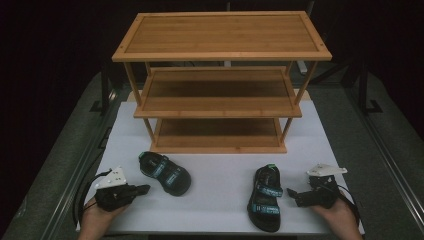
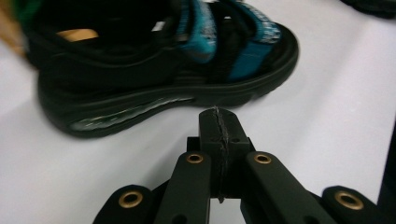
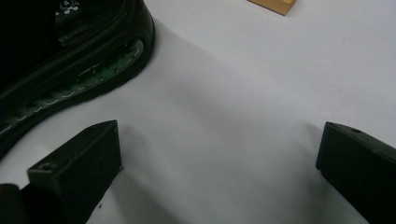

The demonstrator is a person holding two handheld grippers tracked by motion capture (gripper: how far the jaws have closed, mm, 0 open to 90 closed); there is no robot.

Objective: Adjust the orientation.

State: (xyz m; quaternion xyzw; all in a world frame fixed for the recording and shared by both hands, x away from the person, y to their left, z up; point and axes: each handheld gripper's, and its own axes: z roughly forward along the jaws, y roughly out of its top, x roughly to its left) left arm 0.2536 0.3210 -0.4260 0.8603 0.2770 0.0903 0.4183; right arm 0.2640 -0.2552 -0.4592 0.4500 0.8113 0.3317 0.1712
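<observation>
- Tongs first: my left tongs (image 2: 219, 116) have their jaws pressed together with nothing between them, pointing at the side of the left sandal (image 2: 163, 60) from just beside it, not touching it.
- My right tongs (image 3: 219, 158) stand wide, bare white counter (image 3: 243, 84) between the two jaws, with the sole of the right sandal (image 3: 79, 70) close by at one side and nothing gripped.
- From the high view, both black sandals with teal straps lie flat on the counter in front of the bamboo shoe rack (image 1: 220, 55): the left sandal (image 1: 165, 172) angled, near my left tongs (image 1: 142, 189), the right sandal (image 1: 266, 197) lengthwise, just beside my right tongs (image 1: 291, 192).
- How far along, as I judge it: the work looks like putting the pair onto the rack, and it has hardly begun. All three shelves are bare, neither sandal is lifted or held, so both grasps, both lifts and both placements are left.
- My left tongs would have to spread again before they could take a strap or the sole.
- Hard to make out: the left gripper view is blurred at the heel end, and a pale patch inside the sandal I cannot identify.
- The right gripper view cuts off most of the right sandal, and a corner of pale wood at its top edge is presumably the rack's foot.
- The room around the counter is too dark to read.
</observation>
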